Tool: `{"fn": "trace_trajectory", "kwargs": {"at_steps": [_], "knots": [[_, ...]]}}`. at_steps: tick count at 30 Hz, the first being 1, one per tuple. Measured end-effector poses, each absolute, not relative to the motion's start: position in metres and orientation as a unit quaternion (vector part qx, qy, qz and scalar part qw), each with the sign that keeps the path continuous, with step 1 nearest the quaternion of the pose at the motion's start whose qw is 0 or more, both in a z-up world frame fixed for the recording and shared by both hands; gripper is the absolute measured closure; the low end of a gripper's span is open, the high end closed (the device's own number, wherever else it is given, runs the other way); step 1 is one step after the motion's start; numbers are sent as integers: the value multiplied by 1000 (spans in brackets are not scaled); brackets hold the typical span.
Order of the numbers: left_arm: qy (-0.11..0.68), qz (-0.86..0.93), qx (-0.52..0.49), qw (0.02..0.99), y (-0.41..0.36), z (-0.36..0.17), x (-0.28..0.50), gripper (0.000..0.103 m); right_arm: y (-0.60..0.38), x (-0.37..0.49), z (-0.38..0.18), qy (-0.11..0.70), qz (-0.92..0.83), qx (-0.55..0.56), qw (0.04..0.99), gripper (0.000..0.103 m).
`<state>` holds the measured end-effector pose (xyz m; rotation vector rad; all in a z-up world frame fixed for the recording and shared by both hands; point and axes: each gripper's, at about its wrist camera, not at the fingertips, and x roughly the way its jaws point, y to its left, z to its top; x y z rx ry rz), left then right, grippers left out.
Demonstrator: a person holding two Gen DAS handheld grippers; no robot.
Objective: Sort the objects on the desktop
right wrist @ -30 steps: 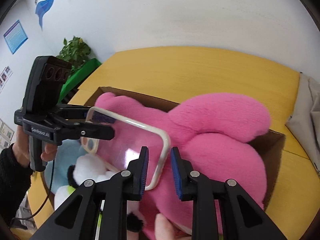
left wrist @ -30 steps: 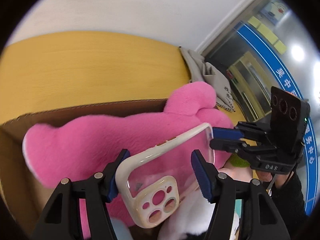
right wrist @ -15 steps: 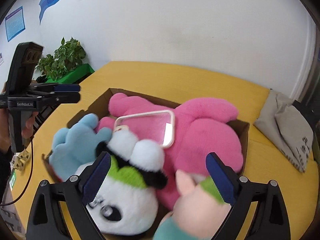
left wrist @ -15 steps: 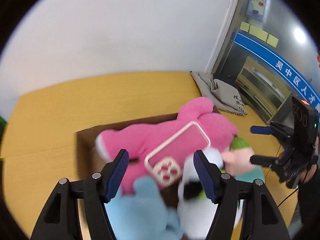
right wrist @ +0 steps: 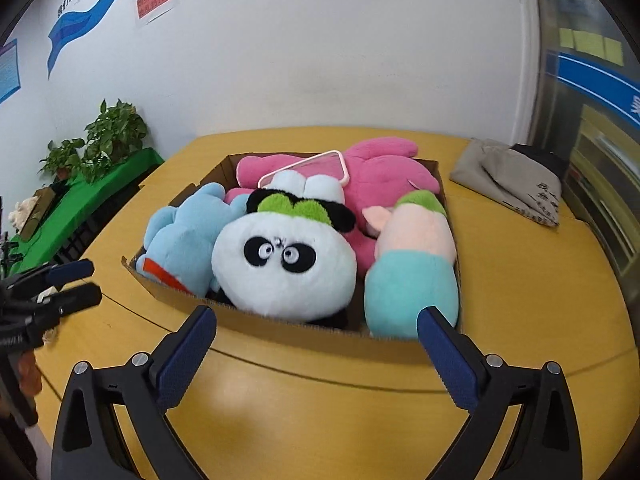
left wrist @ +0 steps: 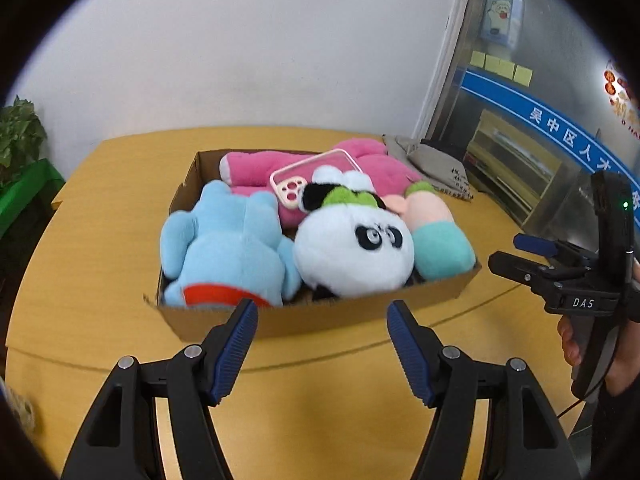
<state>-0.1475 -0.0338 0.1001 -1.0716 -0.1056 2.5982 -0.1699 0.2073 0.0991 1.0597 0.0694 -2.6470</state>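
Note:
A cardboard box (left wrist: 320, 322) (right wrist: 320, 332) sits on the yellow table. Inside lie a pink plush (left wrist: 384, 168) (right wrist: 384, 176), a blue plush (left wrist: 228, 248) (right wrist: 180, 236), a panda plush (left wrist: 352, 256) (right wrist: 280, 276) and a pink-and-teal plush (left wrist: 436, 236) (right wrist: 412, 272). A clear phone case with a cream rim (left wrist: 316, 172) (right wrist: 316, 170) rests on the pink plush at the back. My left gripper (left wrist: 320, 306) (right wrist: 90, 281) is open and empty, in front of the box. My right gripper (right wrist: 317, 314) (left wrist: 514, 252) has its jaws opening wide, with nothing between them.
A folded grey cloth bag (left wrist: 432, 164) (right wrist: 512, 176) lies on the table behind the box to the right. Potted plants (right wrist: 108, 136) stand on a green-covered stand at the left. A hand (left wrist: 572, 344) holds the right gripper's handle. Bare tabletop surrounds the box.
A second ago both grippers held the phone case above the pink plush. Now it lies loose on the plush, the right jaws stand wide, and both grippers have drawn back from the box.

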Motion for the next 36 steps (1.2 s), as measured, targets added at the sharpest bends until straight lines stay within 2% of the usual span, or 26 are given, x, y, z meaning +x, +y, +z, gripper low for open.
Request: {"fn": "trace_trajectory", "kwargs": {"at_steps": [8,10,21,28,36], "knots": [[-58,931,-335,133,-24,105,-90,35,198,-97,100,46,-934,340,98,1],[-55,939,-322,111,-21,105,-78,24,195,-83,100,53,-935,337,95,0],[-53,939,-329,88,-1,95,-54,24,193,-24,97,62,-944,316,77,0],[-54,930,-354,84,8,79,-54,24,198,-23,88,54,-945,319,56,1],[-11,929,-361,80,25,69,-52,24,201,-33,74,54,-938,338,53,1]]}}
